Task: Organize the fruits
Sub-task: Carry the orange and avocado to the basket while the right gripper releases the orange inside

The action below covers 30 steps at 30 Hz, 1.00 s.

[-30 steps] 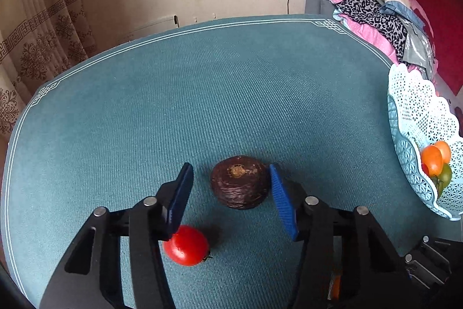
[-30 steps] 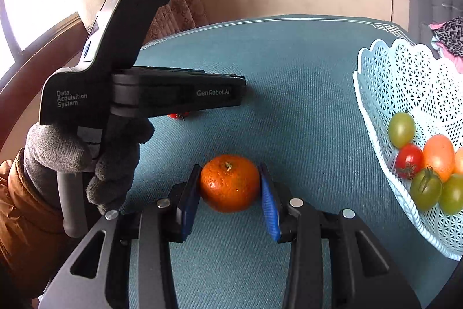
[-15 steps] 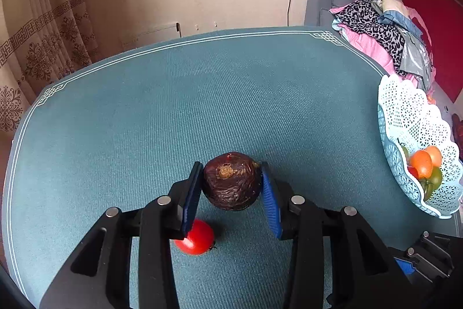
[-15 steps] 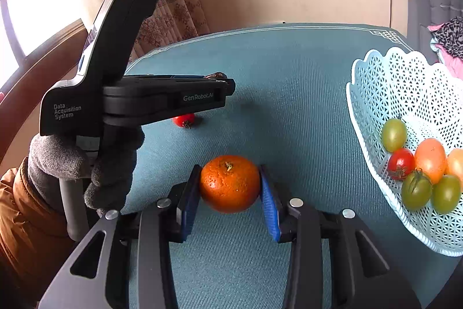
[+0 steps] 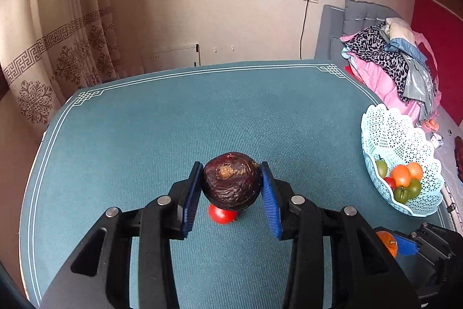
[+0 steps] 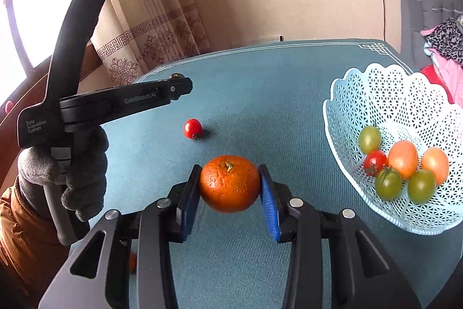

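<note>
My left gripper (image 5: 231,187) is shut on a dark purple wrinkled fruit (image 5: 231,184) and holds it above the teal table. A red cherry tomato (image 5: 221,215) lies on the table below it, also in the right wrist view (image 6: 192,128). My right gripper (image 6: 230,187) is shut on an orange (image 6: 229,183), lifted off the table. The white lattice basket (image 6: 361,94) stands to the right with several green, red and orange tomatoes (image 6: 402,155); it also shows in the left wrist view (image 5: 385,129).
The teal table cloth (image 5: 173,120) has a white border. The left gripper body (image 6: 115,103) and gloved hand (image 6: 72,164) fill the left of the right wrist view. A pile of clothes (image 5: 390,62) lies beyond the table. Curtains (image 5: 58,34) hang at left.
My left gripper closed on the dark fruit and lifted it off the table. My right gripper rose with the orange. The basket now appears farther below in both views.
</note>
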### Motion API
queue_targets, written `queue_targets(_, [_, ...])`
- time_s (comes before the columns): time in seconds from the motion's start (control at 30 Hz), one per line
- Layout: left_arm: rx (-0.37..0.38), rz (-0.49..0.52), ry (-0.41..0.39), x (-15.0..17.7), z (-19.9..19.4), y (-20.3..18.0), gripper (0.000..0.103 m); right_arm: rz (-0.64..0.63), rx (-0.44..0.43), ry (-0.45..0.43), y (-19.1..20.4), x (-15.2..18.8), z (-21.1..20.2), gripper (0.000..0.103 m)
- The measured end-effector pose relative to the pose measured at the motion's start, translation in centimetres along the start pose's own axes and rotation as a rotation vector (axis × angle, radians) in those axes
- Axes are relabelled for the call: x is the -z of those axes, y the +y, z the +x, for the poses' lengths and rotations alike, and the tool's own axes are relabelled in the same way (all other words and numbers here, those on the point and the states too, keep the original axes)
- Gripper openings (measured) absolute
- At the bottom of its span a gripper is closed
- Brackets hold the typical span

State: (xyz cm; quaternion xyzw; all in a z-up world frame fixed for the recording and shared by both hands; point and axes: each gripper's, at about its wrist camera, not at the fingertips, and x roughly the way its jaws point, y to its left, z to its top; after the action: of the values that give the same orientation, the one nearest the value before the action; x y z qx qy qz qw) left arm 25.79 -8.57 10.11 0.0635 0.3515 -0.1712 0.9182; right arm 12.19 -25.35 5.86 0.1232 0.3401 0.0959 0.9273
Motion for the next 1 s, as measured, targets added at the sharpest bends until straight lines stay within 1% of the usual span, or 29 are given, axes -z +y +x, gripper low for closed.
queue_targets(0.07, [-0.022,-0.008,-0.017,0.2,-1.2,0.2,0.041,0.006,0.002,-0.008,-0.1,0.2,-0.8,0.039])
queue_targets(0.17, [-0.085,-0.025,-0.034,0.7,-2.9,0.2,0.041,0.013,0.006,-0.019,-0.4,0.4,-1.6,0.039])
queue_targets(0.2, [-0.088,-0.034,-0.044,0.8,-3.5,0.3,0.041,0.017,0.008,-0.019,-0.5,0.5,-2.0,0.039])
queue_targets(0.37, [-0.073,-0.044,-0.071,1.7,-6.1,-0.1,0.041,0.033,0.016,-0.026,-1.1,1.4,-3.5,0.039])
queue_targets(0.47, [-0.073,-0.06,-0.075,2.1,-7.5,-0.9,0.041,0.052,0.014,-0.035,-1.4,1.9,-4.3,0.039])
queue_targets(0.53, [-0.058,-0.065,-0.073,2.6,-8.2,-1.8,0.041,0.073,0.007,-0.039,-1.8,2.2,-4.7,0.039])
queue_targets(0.73, [-0.016,-0.039,-0.084,3.4,-9.7,-4.8,0.041,0.109,0.023,-0.054,-3.3,2.9,-6.1,0.039])
queue_targets(0.83, [0.005,-0.049,-0.085,3.7,-10.3,-5.8,0.041,0.132,0.034,-0.074,-4.5,3.0,-6.9,0.039])
queue_targets(1.0, [0.017,-0.02,-0.08,4.0,-10.6,-8.0,0.041,0.18,0.068,-0.115,-6.9,3.0,-8.5,0.039])
